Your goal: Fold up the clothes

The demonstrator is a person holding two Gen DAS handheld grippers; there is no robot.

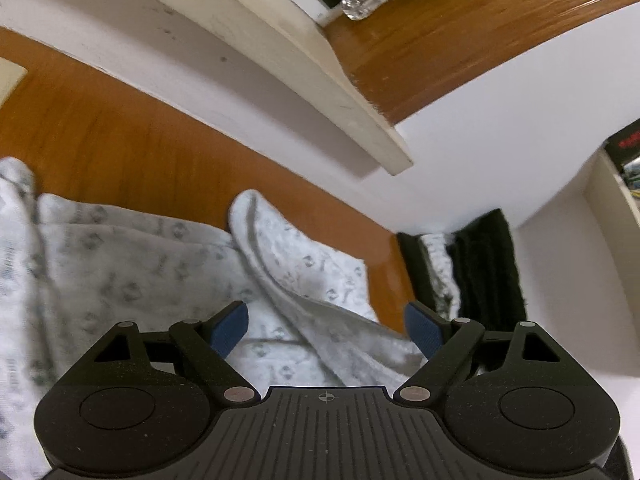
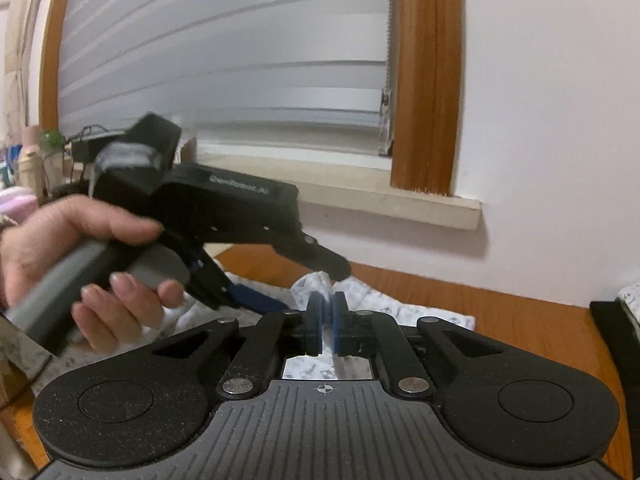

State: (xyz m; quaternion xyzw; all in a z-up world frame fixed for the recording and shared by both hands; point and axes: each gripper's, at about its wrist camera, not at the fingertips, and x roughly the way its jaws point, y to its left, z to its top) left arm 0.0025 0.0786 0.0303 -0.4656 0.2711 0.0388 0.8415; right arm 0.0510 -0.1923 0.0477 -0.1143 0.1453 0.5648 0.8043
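A white garment with a small grey print [image 1: 120, 272] lies rumpled on a wooden surface [image 1: 120, 140], one folded edge running up its middle. My left gripper [image 1: 326, 324] hovers just over it, its blue pads [image 1: 230, 330] wide apart with nothing between them. In the right wrist view a hand [image 2: 60, 240] holds that left gripper [image 2: 300, 284] above the same garment [image 2: 400, 308]. My right gripper [image 2: 327, 308] is shut on a bunched corner of the garment, which pokes up just beyond its pads.
A cream window sill [image 1: 280, 60] juts out from the white wall above the surface. A black fabric item [image 1: 488, 264] with more printed cloth stands at the right. Window blinds [image 2: 224, 60] and a wooden frame [image 2: 424, 80] fill the background; small items crowd the far left.
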